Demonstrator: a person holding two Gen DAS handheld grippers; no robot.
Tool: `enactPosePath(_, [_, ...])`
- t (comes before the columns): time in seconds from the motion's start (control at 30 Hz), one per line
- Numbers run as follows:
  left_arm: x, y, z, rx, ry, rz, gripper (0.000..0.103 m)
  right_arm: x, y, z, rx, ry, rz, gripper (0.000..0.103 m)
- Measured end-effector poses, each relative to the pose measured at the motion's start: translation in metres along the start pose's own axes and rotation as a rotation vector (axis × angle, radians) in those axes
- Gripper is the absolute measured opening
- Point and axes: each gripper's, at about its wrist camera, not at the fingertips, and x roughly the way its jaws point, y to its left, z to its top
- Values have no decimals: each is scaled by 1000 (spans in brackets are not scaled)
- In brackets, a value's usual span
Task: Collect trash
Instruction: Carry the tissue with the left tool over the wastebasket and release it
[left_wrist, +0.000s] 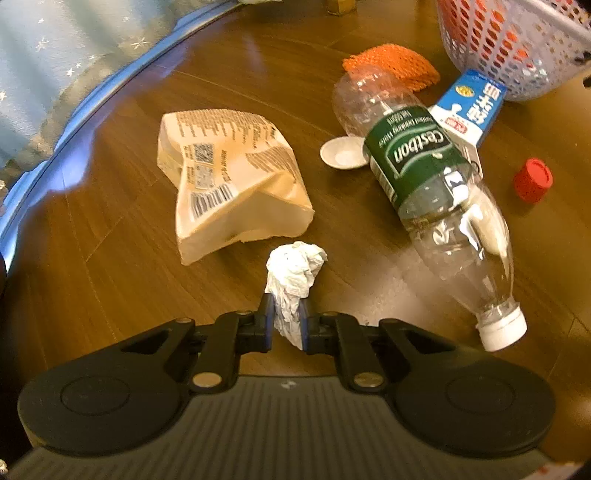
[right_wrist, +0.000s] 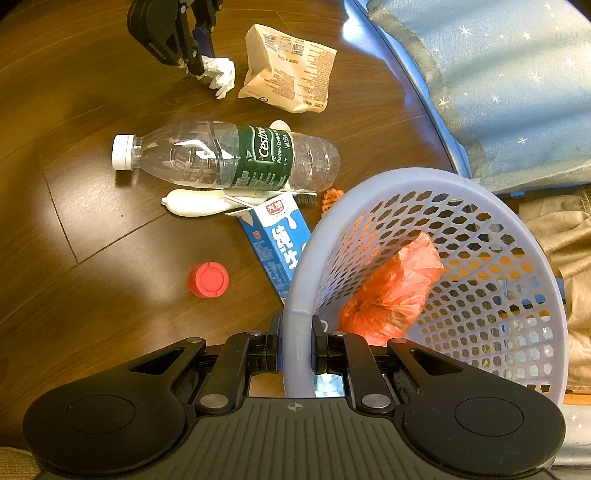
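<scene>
My left gripper (left_wrist: 287, 306) is shut on a crumpled white tissue (left_wrist: 295, 275), held just above the wooden floor; from the right wrist view the same left gripper (right_wrist: 201, 68) and tissue (right_wrist: 221, 74) show at the top left. My right gripper (right_wrist: 297, 332) is shut on the rim of a lavender mesh basket (right_wrist: 413, 177), which holds an orange plastic bag (right_wrist: 391, 291). On the floor lie a crumpled beige packet (left_wrist: 229, 181), a clear capped bottle (left_wrist: 424, 192) with a green label, a blue milk carton (left_wrist: 469, 107), a red cap (left_wrist: 533, 180) and an orange net (left_wrist: 395, 61).
A white spoon (right_wrist: 195, 203) lies under the bottle, its bowl (left_wrist: 341, 153) poking out on the other side. A blue-edged mat with starry pale-blue fabric (left_wrist: 55, 55) borders the floor. Beige cloth (right_wrist: 565, 240) lies behind the basket.
</scene>
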Motion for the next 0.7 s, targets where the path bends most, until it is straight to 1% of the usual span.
enactPosePath(0.37, [-24, 4, 16, -31, -35, -1, 11, 0, 0, -2, 2, -2, 0, 9])
enactPosePath(0.7, [-53, -2, 38, -9, -109, 0, 11, 0, 0, -3, 2, -4, 0, 9])
